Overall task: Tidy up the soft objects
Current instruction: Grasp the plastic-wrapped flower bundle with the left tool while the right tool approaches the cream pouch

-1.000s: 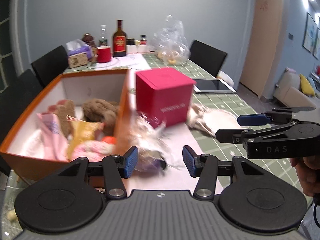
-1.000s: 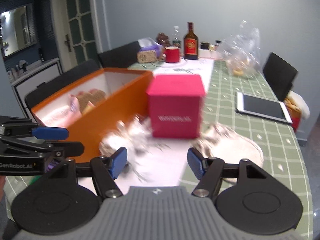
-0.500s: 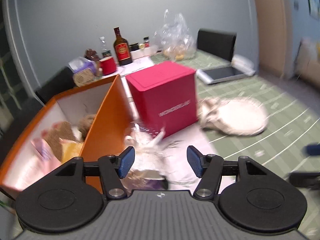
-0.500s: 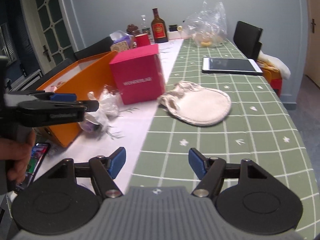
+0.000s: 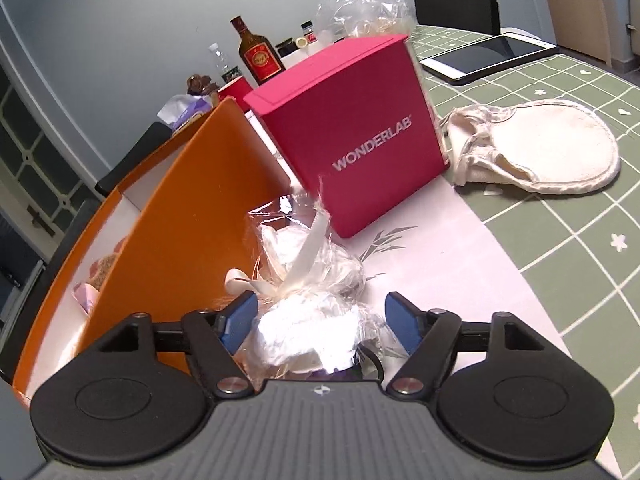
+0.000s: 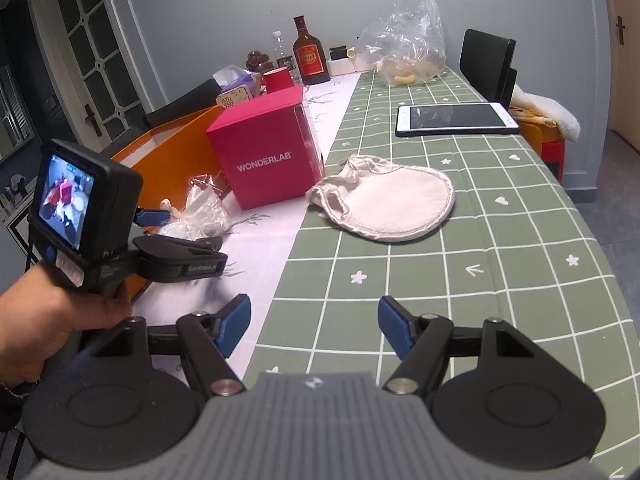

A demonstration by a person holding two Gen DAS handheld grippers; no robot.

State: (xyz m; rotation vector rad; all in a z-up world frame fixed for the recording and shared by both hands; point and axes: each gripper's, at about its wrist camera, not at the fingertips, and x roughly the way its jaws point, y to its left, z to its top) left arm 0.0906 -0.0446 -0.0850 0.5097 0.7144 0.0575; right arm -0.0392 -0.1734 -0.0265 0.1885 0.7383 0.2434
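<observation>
- Left hand-held gripper [image 5: 322, 326]: jaws spread wide and just been opening; a cellophane-wrapped bundle [image 5: 308, 312] tied with a cream ribbon sits between the blue pads. The left pad stands at the wrapping's edge, the right pad clear of it; no squeeze on it is visible.
- Right hand-held gripper [image 6: 314, 328]: jaws standing well apart over the green checked tabletop [image 6: 460, 280], nothing between the pads.
- A person's left hand [image 6: 48, 328] grips the handle of the left unit, seen from the right wrist view; its small screen is lit.
- The bundle rests on the white runner [image 5: 432, 272], just beside the outer wall of the orange box [image 5: 192, 216] and in front of the pink carton.
- Orange box: open-topped; soft items, pink and brown, partly visible inside at its left edge, not identifiable in detail.
- Pink carton [image 5: 352, 132], marked WONDERLAB, stands upright on the runner against the orange box's far corner.
- Cream cloth pouch [image 6: 384, 200] lies flat on the green cloth, to the right of the carton; whether the two touch cannot be told.
- Tablet [image 6: 452, 118] lies flat further back, near the right edge.
- Far end: dark bottle with red label [image 6: 310, 56], red cup [image 6: 278, 80], clear plastic bag [image 6: 404, 48], small jars.
- Black chair [image 6: 488, 64] stands at the right side.
</observation>
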